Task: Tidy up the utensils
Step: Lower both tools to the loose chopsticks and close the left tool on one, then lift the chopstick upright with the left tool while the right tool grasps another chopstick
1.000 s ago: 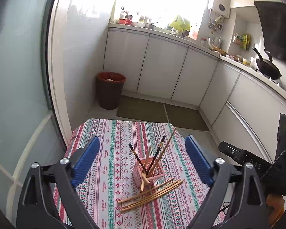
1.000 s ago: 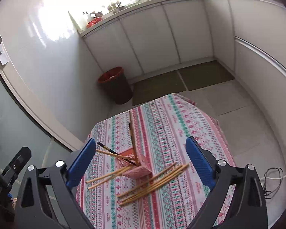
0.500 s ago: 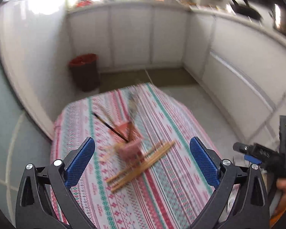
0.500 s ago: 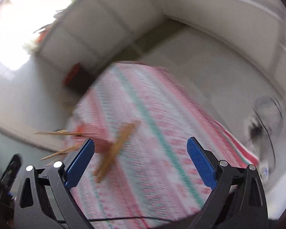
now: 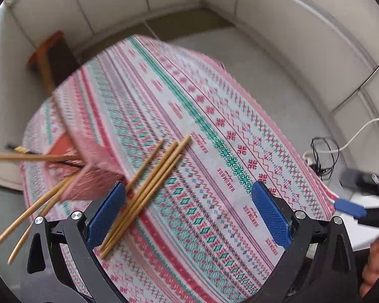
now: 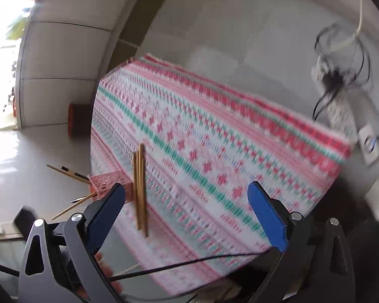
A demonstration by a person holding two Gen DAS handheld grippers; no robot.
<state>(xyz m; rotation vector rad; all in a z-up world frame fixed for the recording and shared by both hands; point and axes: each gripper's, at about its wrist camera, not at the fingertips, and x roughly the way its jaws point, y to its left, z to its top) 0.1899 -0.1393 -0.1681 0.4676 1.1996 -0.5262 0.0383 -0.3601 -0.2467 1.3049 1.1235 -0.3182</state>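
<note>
Several loose wooden chopsticks [image 5: 149, 189] lie in a bundle on the patterned tablecloth [image 5: 214, 131], beside a pink lattice holder [image 5: 93, 176] that has more chopsticks sticking out of it toward the left. My left gripper [image 5: 187, 214] hangs open low over the cloth, its left finger just above the near ends of the loose bundle. In the right wrist view the same bundle [image 6: 140, 189] and the pink holder [image 6: 108, 184] sit at the table's left side. My right gripper [image 6: 187, 214] is open over the cloth, to the right of the bundle, holding nothing.
A red-rimmed bin [image 5: 50, 55] stands on the floor past the table's far corner. White cabinets [image 5: 303, 38] curve round the room. A power strip with tangled cables [image 6: 341, 101] lies on the floor beyond the table's right edge. A hand [image 5: 376, 265] shows at the lower right.
Both grippers have swung down and in toward the table, from a high look across the kitchen to a close view of the cloth. The chopsticks and holder stay where they were.
</note>
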